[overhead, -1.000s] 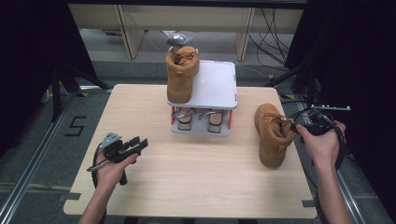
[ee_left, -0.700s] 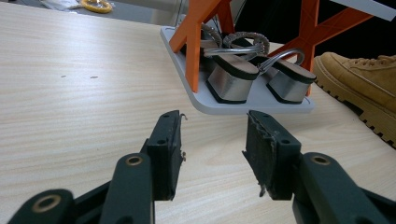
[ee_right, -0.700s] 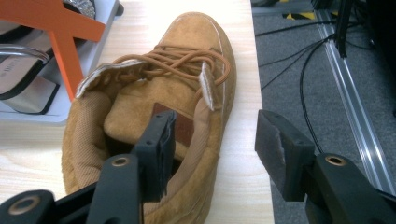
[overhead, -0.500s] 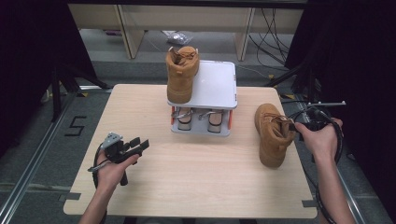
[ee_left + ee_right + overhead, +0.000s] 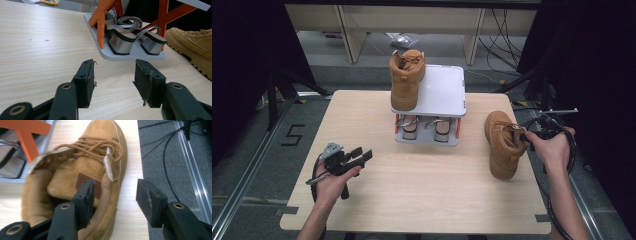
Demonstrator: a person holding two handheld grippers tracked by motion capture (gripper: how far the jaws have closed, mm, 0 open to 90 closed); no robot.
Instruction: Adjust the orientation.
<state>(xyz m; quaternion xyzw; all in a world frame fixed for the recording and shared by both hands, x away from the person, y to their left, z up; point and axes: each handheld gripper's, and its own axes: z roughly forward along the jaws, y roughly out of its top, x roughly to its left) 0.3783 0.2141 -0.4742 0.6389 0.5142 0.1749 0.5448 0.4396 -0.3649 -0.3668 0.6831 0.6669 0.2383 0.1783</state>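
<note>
Right gripper (image 5: 113,195) straddles the collar of the boot (image 5: 503,142) near the table's (image 5: 362,210) right edge, jaws apart, not yet pinching (likely bound for the rack (image 5: 447,87), beside the other boot (image 5: 406,80)). Left gripper (image 5: 113,80) has just been opening, empty, over bare tabletop.

Matt tan suede boot (image 5: 75,187), pale wood-grain table (image 5: 422,200), smooth white plastic rack (image 5: 442,92).

Pale wooden table (image 5: 422,195) on grey floor (image 5: 247,165), black curtains (image 5: 242,60) at both sides
</note>
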